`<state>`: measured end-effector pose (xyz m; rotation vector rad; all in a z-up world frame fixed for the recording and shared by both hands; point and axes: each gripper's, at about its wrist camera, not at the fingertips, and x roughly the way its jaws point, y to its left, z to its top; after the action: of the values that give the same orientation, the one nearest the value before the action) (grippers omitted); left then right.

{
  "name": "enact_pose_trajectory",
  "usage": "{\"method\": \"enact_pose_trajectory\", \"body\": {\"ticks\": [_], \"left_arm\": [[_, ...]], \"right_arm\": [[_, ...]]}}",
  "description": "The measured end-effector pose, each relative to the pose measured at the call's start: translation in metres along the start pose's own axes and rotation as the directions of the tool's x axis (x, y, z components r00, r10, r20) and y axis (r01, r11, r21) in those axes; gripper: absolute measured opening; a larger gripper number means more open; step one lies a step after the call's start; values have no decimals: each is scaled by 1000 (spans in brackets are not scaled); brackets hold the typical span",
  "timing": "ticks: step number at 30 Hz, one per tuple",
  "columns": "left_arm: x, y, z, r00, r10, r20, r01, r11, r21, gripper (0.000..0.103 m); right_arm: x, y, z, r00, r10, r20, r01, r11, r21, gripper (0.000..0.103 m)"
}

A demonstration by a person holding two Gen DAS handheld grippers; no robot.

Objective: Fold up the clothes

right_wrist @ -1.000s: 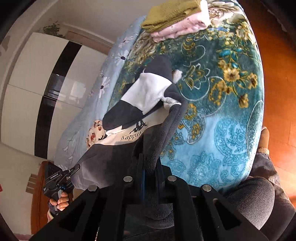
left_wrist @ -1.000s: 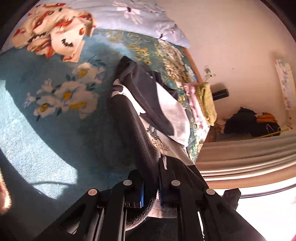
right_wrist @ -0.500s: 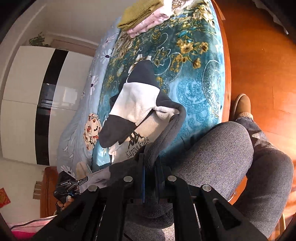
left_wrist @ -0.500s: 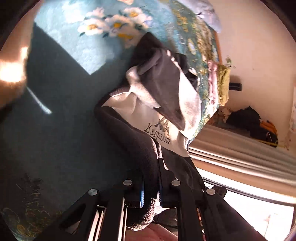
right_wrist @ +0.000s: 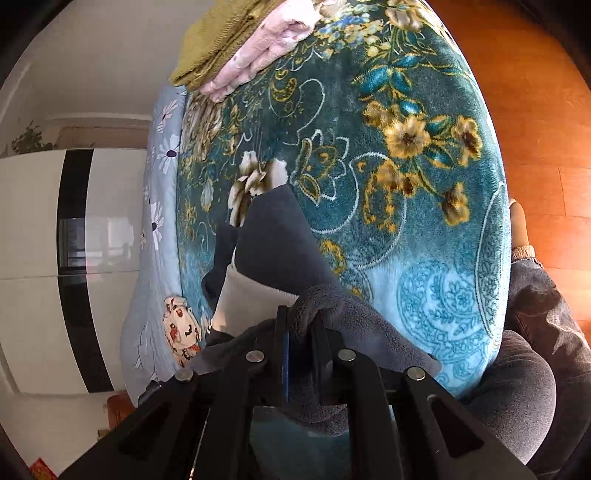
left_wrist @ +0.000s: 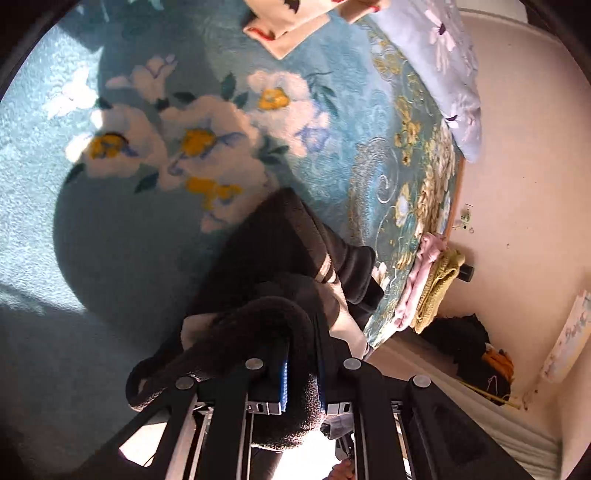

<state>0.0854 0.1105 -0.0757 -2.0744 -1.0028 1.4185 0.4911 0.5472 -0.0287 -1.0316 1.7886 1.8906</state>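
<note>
A dark grey and white fleece sweatshirt (left_wrist: 291, 258) lies bunched on the teal floral blanket (left_wrist: 155, 206). My left gripper (left_wrist: 301, 369) is shut on a thick dark fold of its hem, which curls over the fingers. In the right wrist view the same sweatshirt (right_wrist: 273, 243) stretches away from me, dark sleeve over a white panel. My right gripper (right_wrist: 299, 354) is shut on another grey fold of the hem near the bed's edge.
A folded pile, olive knit (right_wrist: 218, 40) on pink fleece (right_wrist: 266, 48), sits at the blanket's far corner. A cream printed garment (left_wrist: 291, 22) lies near the pale blue pillow (left_wrist: 450, 70). The person's knee (right_wrist: 517, 384) and wooden floor (right_wrist: 535, 110) are on the right.
Both grippers have carried the hem forward over the garment, so the printed white front is now covered and the sweatshirt looks shorter. Both stay shut on the cloth.
</note>
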Motion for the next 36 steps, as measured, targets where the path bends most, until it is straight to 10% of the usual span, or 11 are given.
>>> {"method": "enact_pose_trajectory", "body": {"ticks": [8,25,30,36], "left_arm": [[-41,12,-10,990,-131,46,128,990,59,64],[-3,6,-38,998,39,-46,-27,974,224,61],[-7,-2,-42,998,49,-48,-34,961,273,34],[-27,-19,-33,977,-211,-42,215,961,172,23]], "right_arm": [[-9,-22,-4,998,29,51,-31,999,23,35],[14,-31,-41,995,33,-99,-35,999,-23,40],[14,-25,-44,986,77,-146,-83,996,-40,33],[3,-13,-28,944,309,-120,-305,951,46,21]]}}
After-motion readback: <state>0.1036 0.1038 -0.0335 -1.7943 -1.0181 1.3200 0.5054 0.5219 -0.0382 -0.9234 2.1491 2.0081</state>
